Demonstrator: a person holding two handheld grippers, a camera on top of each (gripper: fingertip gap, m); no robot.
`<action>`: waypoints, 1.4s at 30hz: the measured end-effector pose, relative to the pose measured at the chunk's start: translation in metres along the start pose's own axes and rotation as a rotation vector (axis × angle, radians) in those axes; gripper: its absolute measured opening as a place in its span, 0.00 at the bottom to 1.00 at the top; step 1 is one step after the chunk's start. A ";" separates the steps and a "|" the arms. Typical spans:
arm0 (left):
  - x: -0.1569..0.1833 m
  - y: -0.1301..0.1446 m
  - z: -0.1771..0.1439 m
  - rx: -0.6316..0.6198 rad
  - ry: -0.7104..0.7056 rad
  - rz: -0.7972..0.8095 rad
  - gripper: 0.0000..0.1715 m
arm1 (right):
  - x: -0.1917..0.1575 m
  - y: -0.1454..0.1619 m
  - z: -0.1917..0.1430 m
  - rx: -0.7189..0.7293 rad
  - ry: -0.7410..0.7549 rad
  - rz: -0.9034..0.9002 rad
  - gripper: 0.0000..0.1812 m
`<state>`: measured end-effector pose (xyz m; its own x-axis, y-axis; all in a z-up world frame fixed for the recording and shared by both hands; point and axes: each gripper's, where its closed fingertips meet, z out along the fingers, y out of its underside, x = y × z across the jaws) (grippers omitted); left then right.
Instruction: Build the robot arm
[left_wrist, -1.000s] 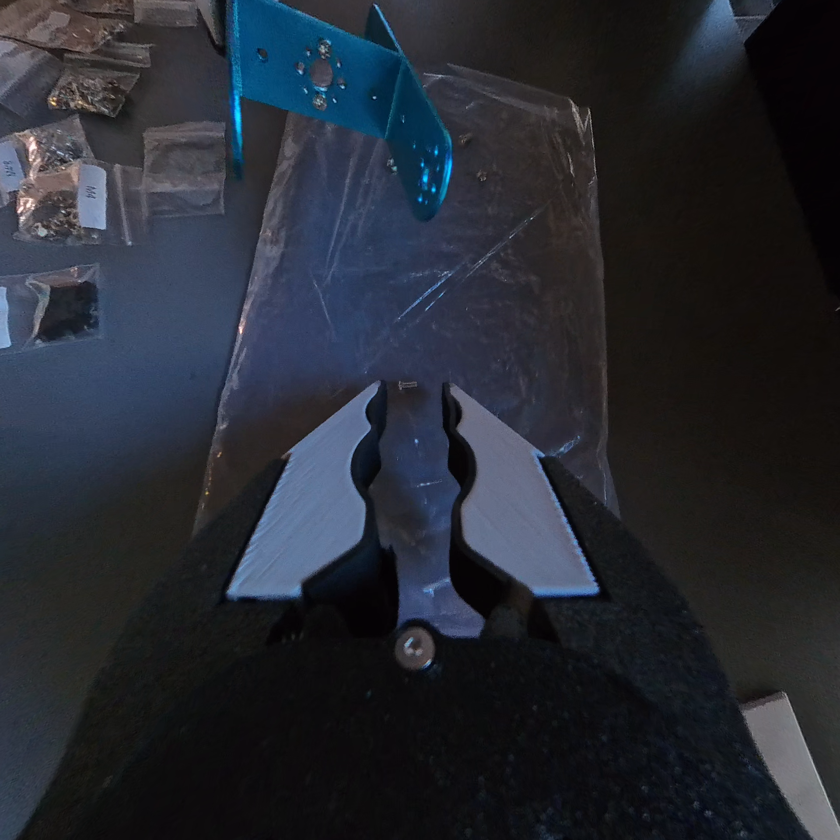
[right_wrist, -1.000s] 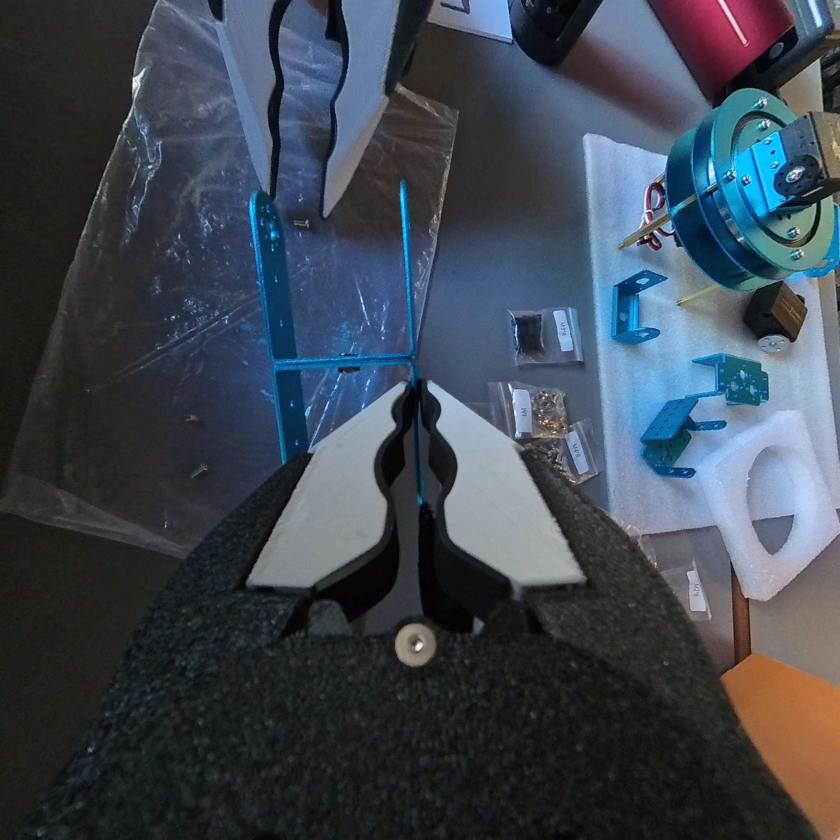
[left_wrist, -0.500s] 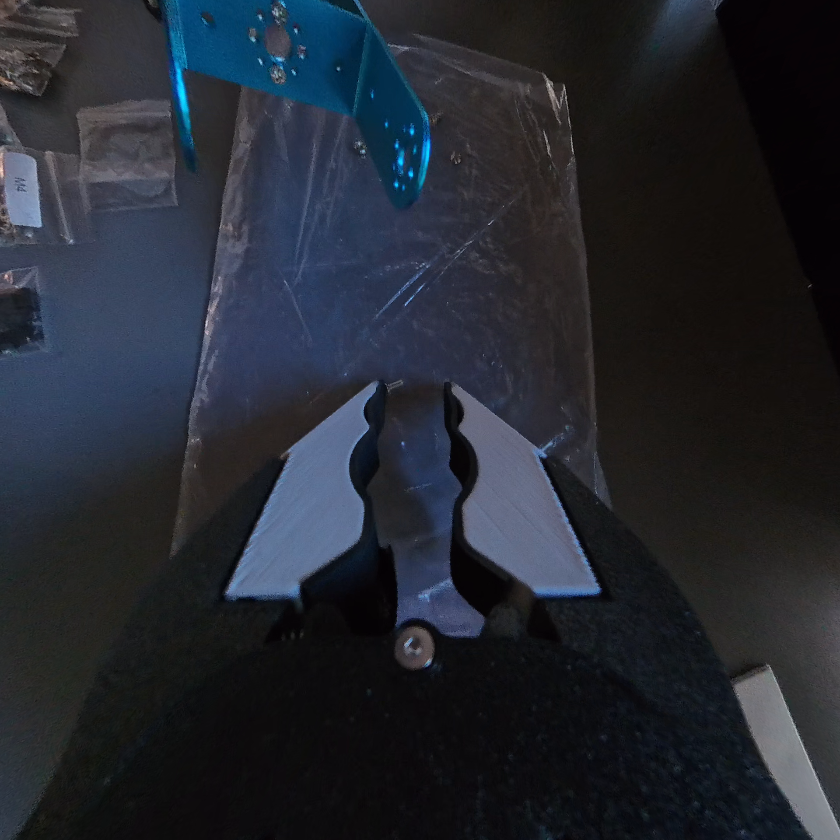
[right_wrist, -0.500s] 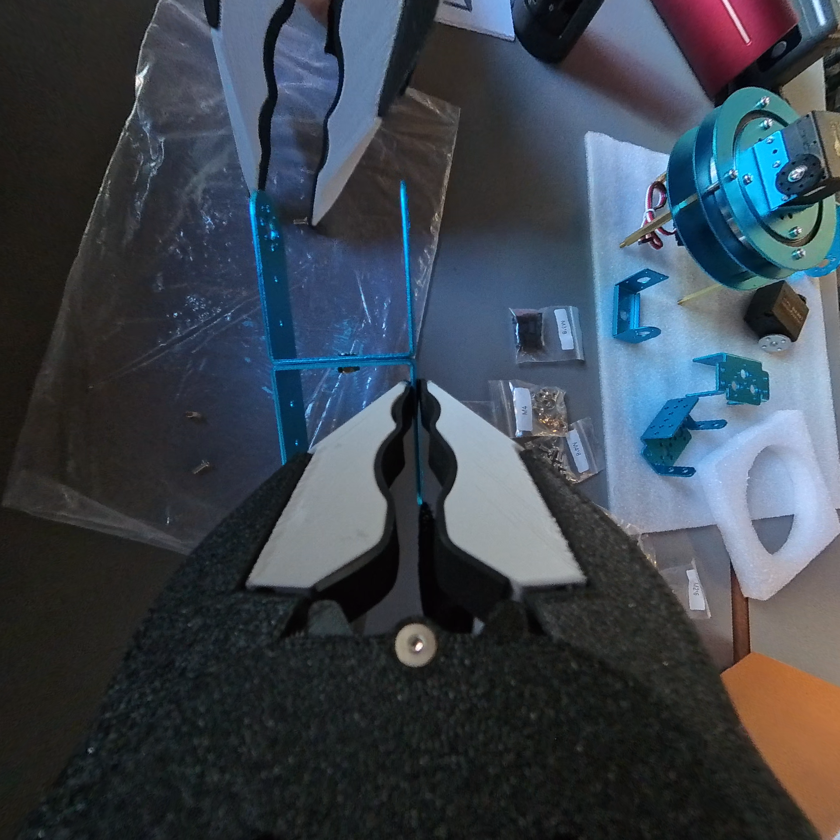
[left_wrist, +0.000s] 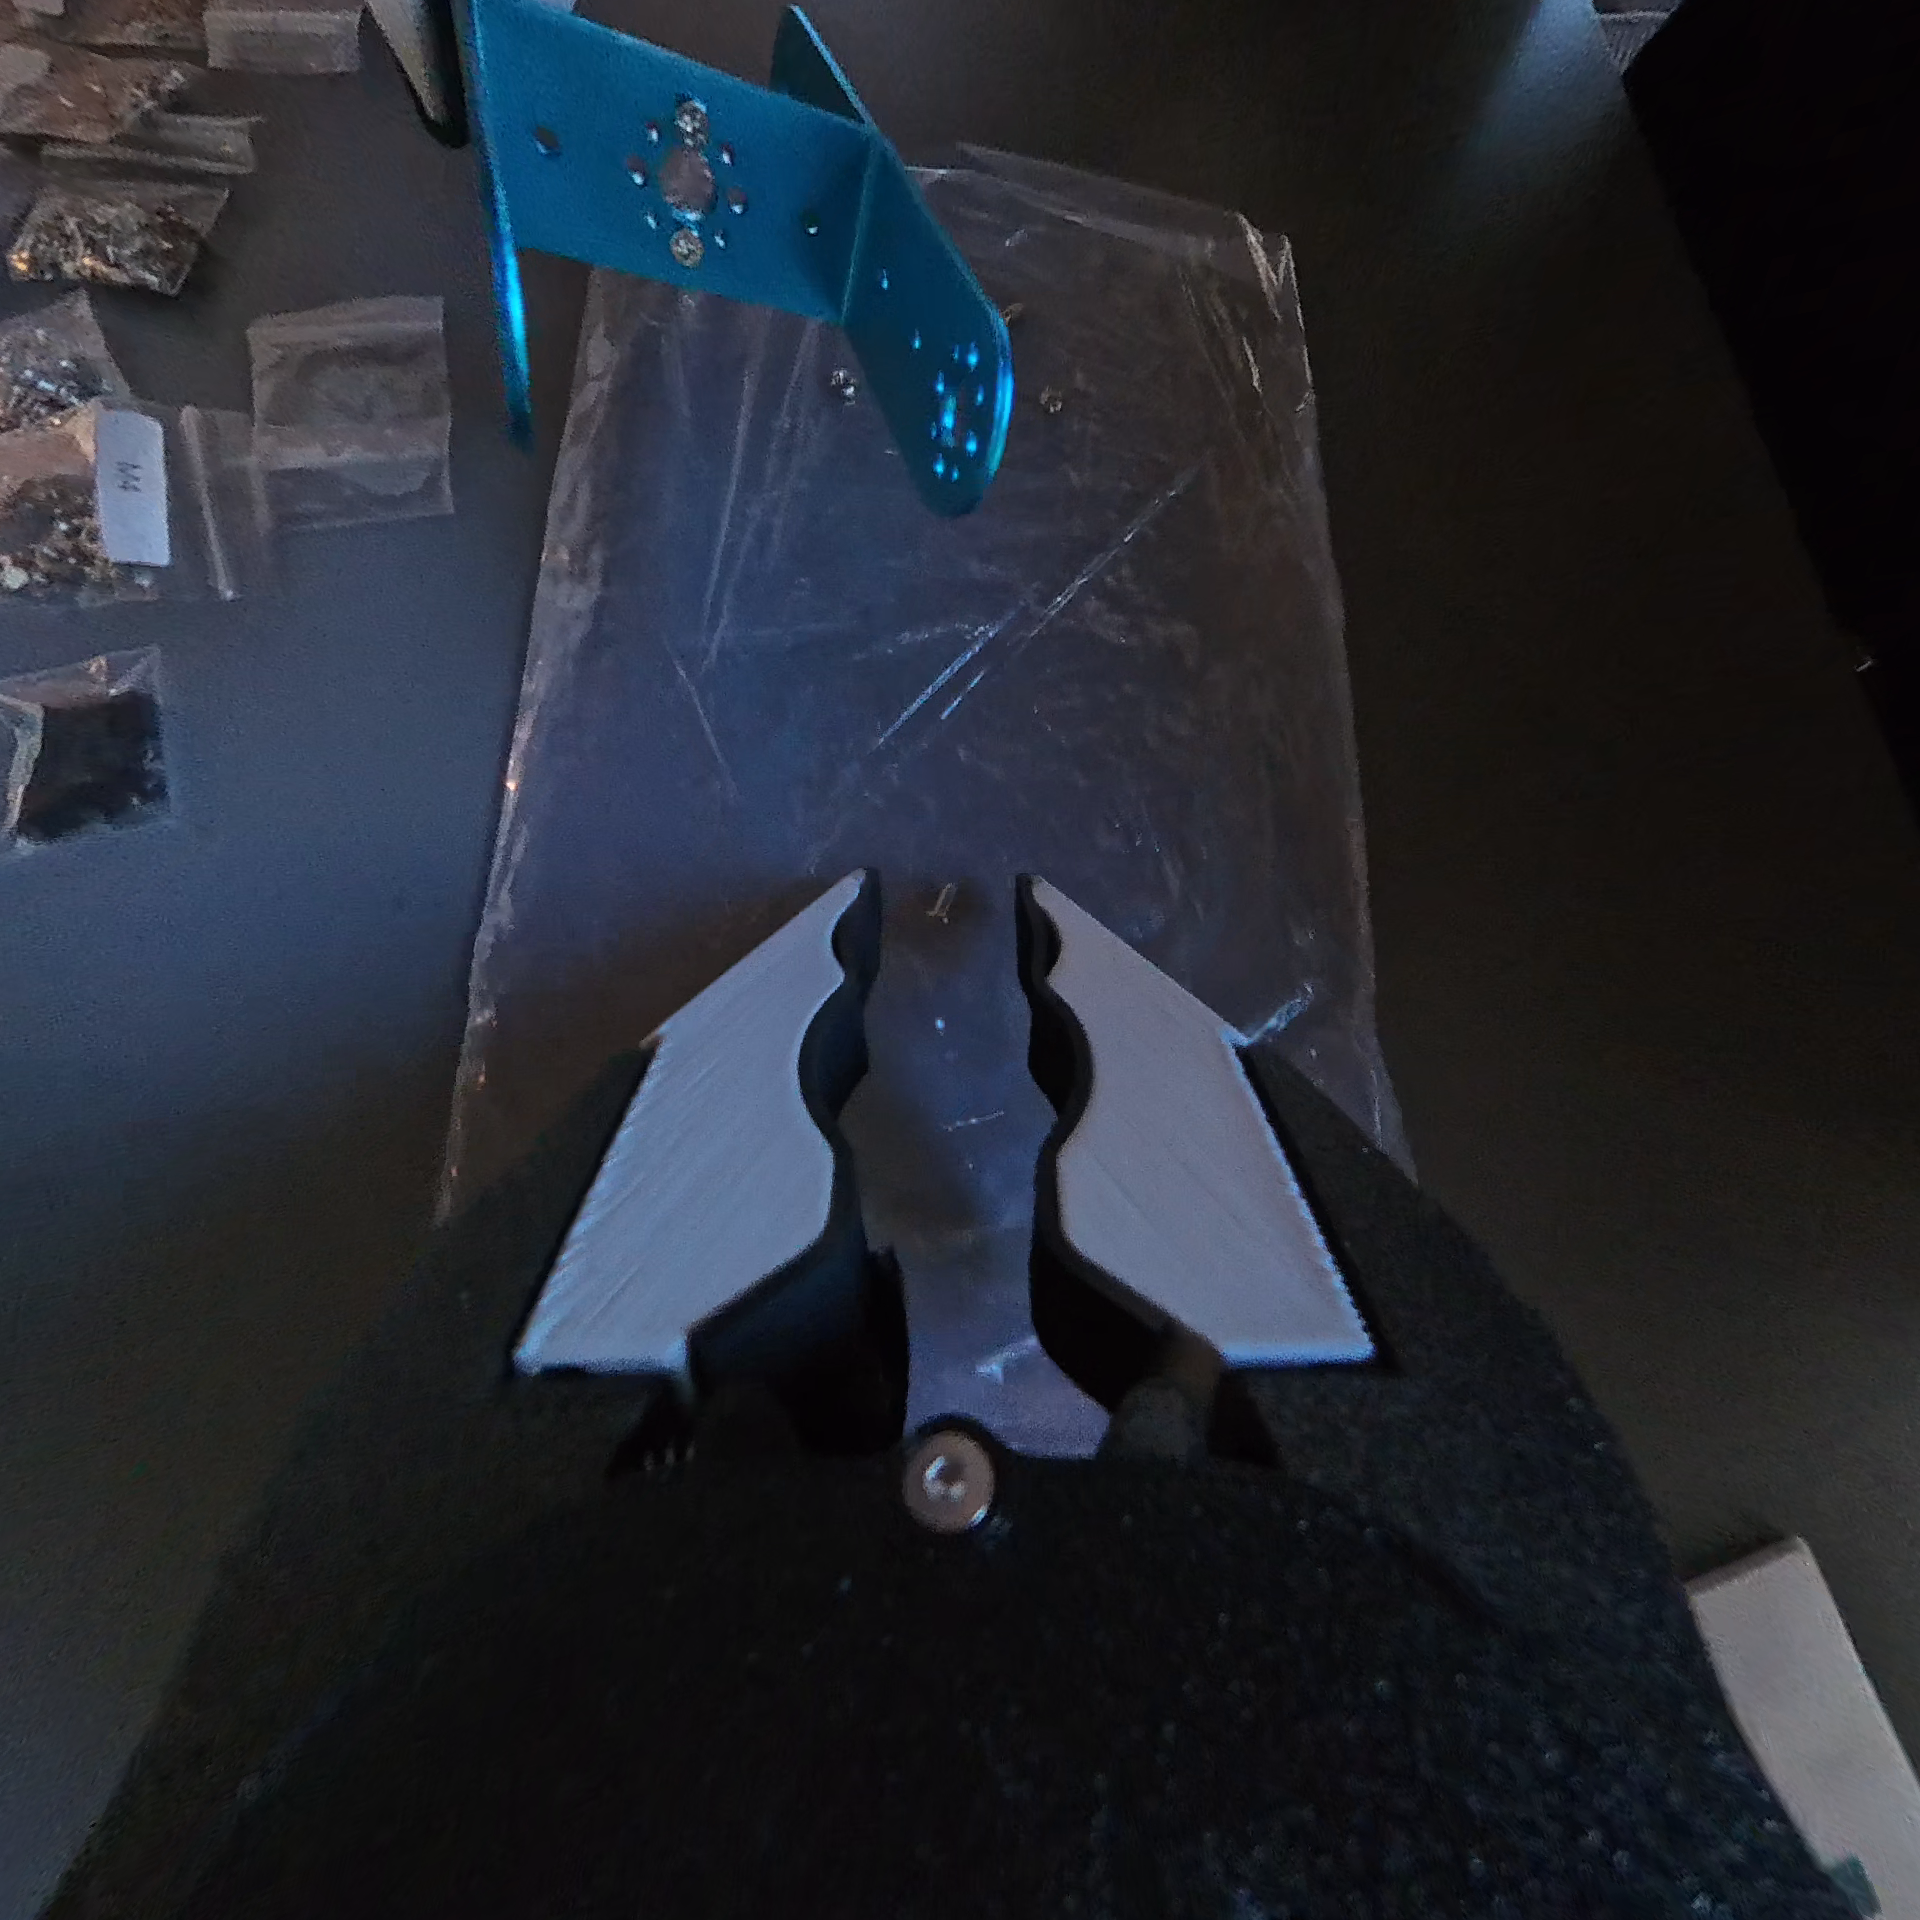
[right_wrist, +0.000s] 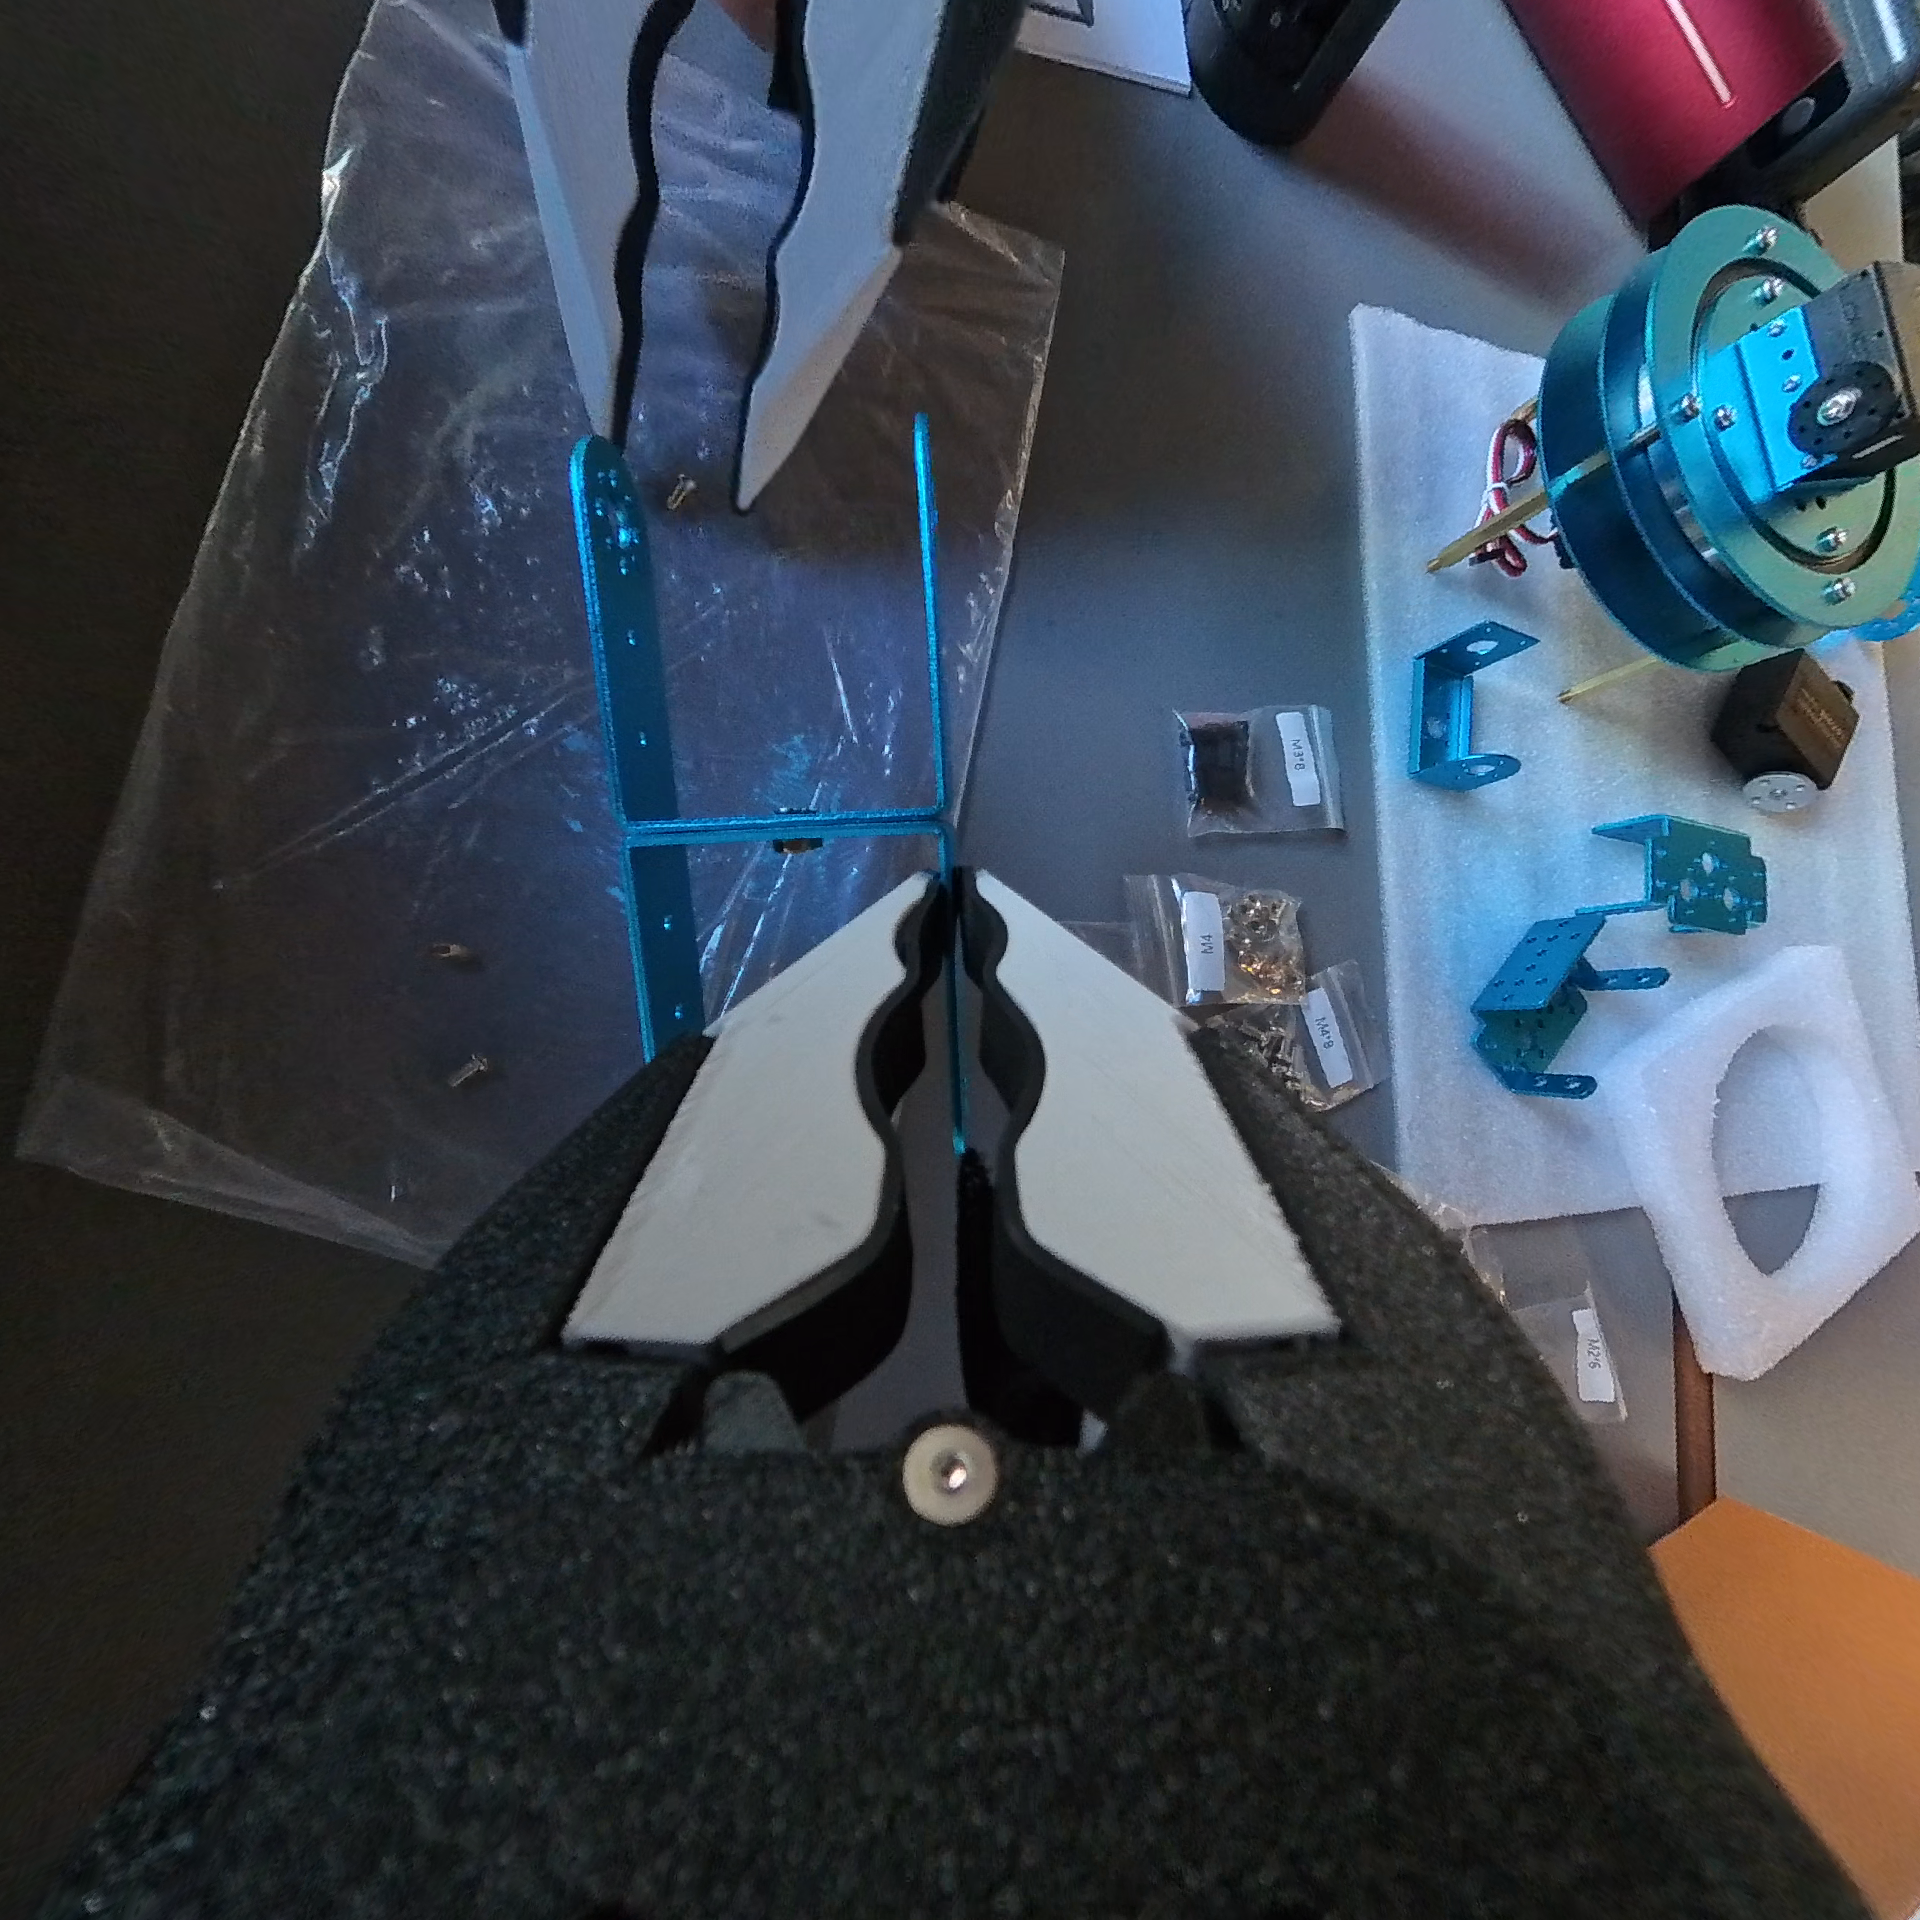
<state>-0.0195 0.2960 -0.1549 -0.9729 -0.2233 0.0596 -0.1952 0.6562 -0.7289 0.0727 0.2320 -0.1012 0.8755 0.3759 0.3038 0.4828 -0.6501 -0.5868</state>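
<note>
My left gripper (left_wrist: 945, 883) is open, low over a clear plastic bag (left_wrist: 935, 644). A small screw (left_wrist: 940, 902) lies on the bag between its fingertips. My right gripper (right_wrist: 948, 878) is shut on the thin edge of a blue metal U-bracket (right_wrist: 634, 675) and holds it above the bag (right_wrist: 364, 727). The bracket also shows at the top of the left wrist view (left_wrist: 707, 197). In the right wrist view the left gripper (right_wrist: 677, 473) points down at the screw (right_wrist: 677, 516), next to the bracket's far arm.
Two loose screws (right_wrist: 447, 951) lie on the bag's left side. Small bags of hardware (right_wrist: 1236, 935) lie to the right. A white foam sheet (right_wrist: 1455, 1091) holds small blue brackets (right_wrist: 1455, 717), a teal round assembly (right_wrist: 1714, 468) and a black servo (right_wrist: 1787, 738). There is about 12 cm between the tips of the two grippers.
My left gripper drifted sideways and back; the screw now lies between its tips, turned more lengthwise. The jaws stay open. My right gripper holds the bracket still.
</note>
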 end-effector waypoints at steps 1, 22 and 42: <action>0.001 0.000 0.002 -0.004 0.013 0.007 0.14 | 0.000 0.000 0.000 0.000 0.000 0.001 0.01; 0.005 0.005 0.003 -0.018 0.001 0.023 0.03 | 0.000 0.000 -0.001 -0.001 -0.002 -0.001 0.01; 0.014 0.004 0.006 -0.017 -0.012 0.029 0.01 | -0.002 -0.002 -0.001 0.000 -0.007 -0.008 0.01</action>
<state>-0.0330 0.2915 -0.1610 -0.9766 -0.2127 0.0302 -0.1692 0.6747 -0.7184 0.0701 0.2312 -0.0999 0.8715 0.3855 0.3033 0.4896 -0.6473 -0.5842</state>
